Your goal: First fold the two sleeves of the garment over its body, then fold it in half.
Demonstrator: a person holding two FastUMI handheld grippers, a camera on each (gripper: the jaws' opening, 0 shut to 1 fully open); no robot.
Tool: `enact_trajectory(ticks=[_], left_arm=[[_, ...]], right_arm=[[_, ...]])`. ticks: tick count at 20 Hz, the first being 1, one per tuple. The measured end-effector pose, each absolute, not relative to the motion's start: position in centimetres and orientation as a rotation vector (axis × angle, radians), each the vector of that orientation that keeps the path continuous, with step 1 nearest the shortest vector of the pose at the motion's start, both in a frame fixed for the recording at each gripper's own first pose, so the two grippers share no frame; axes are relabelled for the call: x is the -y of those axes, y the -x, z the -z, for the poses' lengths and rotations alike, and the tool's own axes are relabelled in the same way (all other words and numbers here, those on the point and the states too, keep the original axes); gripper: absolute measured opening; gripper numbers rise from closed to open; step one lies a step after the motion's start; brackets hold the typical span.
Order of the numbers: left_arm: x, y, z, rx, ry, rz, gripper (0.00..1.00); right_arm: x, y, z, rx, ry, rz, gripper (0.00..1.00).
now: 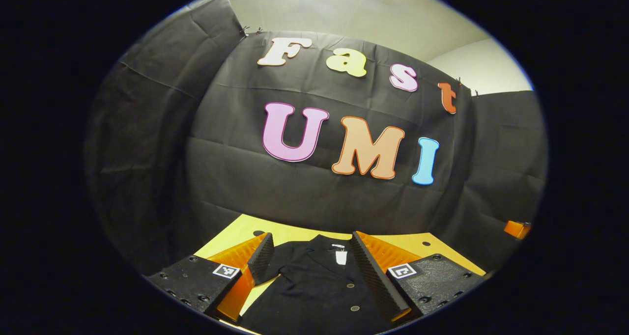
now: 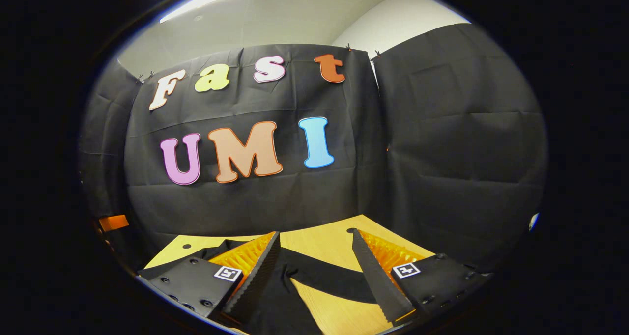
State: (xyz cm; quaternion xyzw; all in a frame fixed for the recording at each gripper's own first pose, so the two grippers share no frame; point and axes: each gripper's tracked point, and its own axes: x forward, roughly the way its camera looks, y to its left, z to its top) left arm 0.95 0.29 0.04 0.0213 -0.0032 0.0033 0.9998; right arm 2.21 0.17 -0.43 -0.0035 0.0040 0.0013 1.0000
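A black buttoned garment (image 1: 314, 286) lies flat on the yellow wooden table (image 1: 236, 232), collar and white label toward the far wall. My left gripper (image 1: 310, 240) stands open above its chest, fingers (image 1: 260, 256) either side of the collar. In the right gripper view one black sleeve (image 2: 324, 273) stretches out across the table (image 2: 319, 241). My right gripper (image 2: 314, 239) is open above that sleeve, with nothing between its fingers (image 2: 373, 271).
The black cloth wall rises close behind the table's far edge in both views. An orange part (image 1: 516, 228) shows at the right edge of the left gripper view, and another orange part (image 2: 113, 222) at the left of the right gripper view.
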Motion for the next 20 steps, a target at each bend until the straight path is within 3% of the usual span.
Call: enact_trajectory(ticks=[3,7,8,10,12,20], left_arm=[[-0.4,-0.7,-0.4,0.014,-0.047,-0.011,0.92],[-1.0,0.0,-0.6,0.019,-0.072,-0.030,0.92],[-1.3,0.2,-0.6,0.018,-0.076,-0.038,0.92],[-1.8,0.5,-0.6,0.016,-0.075,-0.059,0.93],[-2.4,0.8,-0.5,0.016,-0.067,-0.081,0.92],[-3.8,2.1,-0.1,0.010,-0.056,-0.147,0.92]], right_arm=[[-0.5,-2.2,0.7,-0.010,0.009,-0.013,0.92],[-0.7,-2.0,1.2,-0.015,0.016,-0.024,0.95],[-0.6,-2.1,1.5,-0.021,0.018,-0.024,0.91],[-0.5,-2.3,1.9,-0.042,0.013,-0.031,0.99],[-0.4,-2.6,1.8,-0.049,0.003,-0.039,0.92],[0.9,-3.4,2.0,-0.053,0.001,-0.036,0.95]])
